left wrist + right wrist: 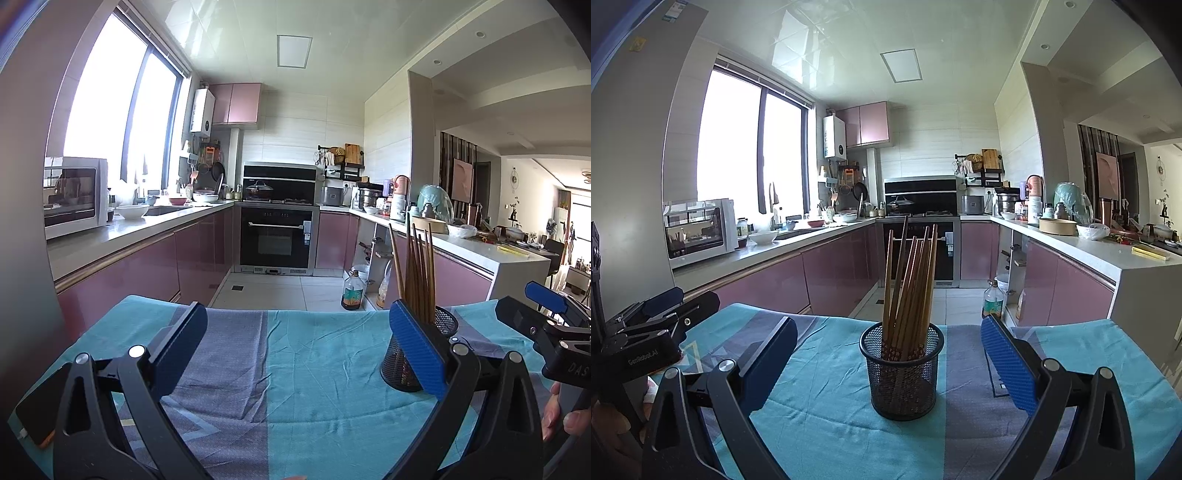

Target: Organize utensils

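Looking along our right gripper (pixel 889 354), we see its two blue-padded fingers (pixel 1010 363) spread wide apart at the lower left and lower right of the frame, holding nothing. Between them, in the lower centre, stands the black wire-mesh cylindrical cup (pixel 903 373), upright on the turquoise and grey-striped tablecloth (pixel 820 424). The cup touches neither finger. A bundle of brown wooden chopsticks (pixel 910 280) stands in it, patterned ends down, the tips fanning out and leaning slightly to the right.

In the left wrist view, our left gripper (pixel 295 347) is likewise wide open and empty, with only bare cloth between its fingers. Here the mesh cup sits at the lower right of the frame, partly hidden behind the right-hand blue finger pad (pixel 417 350); whether pad and cup touch, we cannot tell. The chopsticks rise above that pad. At the far right edge of this frame the other gripper's black body shows, with part of a hand (pixel 565 417) below it.

Beyond the table's far edge lies a kitchen: pink glossy cabinets (pixel 834 273) along both sides, a black built-in oven (pixel 276 242) at the centre back, a white microwave (pixel 700 230) on the left counter under a bright window, and a bottle of oil (pixel 993 299) on the tiled floor.
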The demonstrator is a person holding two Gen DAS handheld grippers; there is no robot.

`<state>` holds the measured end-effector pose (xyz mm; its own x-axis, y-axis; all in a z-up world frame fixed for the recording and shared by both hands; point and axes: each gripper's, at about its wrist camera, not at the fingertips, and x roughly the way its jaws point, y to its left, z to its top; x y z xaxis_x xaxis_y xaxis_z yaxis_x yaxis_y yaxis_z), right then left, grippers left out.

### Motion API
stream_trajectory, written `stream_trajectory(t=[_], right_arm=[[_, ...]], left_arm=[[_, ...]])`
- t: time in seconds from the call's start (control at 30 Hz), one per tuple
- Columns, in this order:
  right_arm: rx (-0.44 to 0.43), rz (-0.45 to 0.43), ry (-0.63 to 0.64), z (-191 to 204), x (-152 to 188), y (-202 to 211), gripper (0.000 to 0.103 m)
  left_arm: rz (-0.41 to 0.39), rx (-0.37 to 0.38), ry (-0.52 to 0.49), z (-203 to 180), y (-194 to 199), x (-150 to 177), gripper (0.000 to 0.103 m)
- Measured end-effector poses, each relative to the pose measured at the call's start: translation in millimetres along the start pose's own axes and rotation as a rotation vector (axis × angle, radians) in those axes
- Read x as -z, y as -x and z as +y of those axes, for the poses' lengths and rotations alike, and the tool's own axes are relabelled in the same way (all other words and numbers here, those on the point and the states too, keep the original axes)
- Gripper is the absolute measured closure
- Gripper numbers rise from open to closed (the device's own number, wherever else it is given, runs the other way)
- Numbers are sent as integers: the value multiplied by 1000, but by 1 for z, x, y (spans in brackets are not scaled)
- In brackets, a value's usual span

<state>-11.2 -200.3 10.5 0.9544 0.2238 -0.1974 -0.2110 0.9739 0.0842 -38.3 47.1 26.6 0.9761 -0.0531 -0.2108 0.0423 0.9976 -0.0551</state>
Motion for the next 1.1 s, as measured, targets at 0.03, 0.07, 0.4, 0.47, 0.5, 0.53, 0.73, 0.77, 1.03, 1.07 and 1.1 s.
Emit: stream_trajectory(t=[0.03,0.07,0.4,0.47,0.5,0.53,0.73,0.77,1.03,1.07,1.1], right_arm=[[0,0,0,0,0,1,7],[-1,-2,-1,0,0,1,7],[-3,0,-3,0,1,-1,7],[-2,1,-3,0,1,-1,7],[-1,2,-4,-1,1,-1,7],[-2,2,-4,-1,1,-1,7],[-2,2,-3,0,0,-2,7],[-3,2,-3,-1,0,-2,7],[0,1,-2,-1,0,-2,7],[0,0,-1,0,0,-2,7],[1,-1,1,0,0,-2,7]], left_arm=[[-1,0,0,0,0,0,6],[-1,0,0,0,0,0,6],[2,-1,1,0,0,0,6],[4,0,1,-1,-1,1,6],[3,0,2,-1,-1,1,6],[4,2,2,0,-1,1,6],[5,1,2,-1,-1,1,6],[5,1,3,-1,-1,1,6],[4,2,1,-1,-1,1,6],[5,2,2,-1,-1,0,6],[5,1,3,0,-1,0,6]])
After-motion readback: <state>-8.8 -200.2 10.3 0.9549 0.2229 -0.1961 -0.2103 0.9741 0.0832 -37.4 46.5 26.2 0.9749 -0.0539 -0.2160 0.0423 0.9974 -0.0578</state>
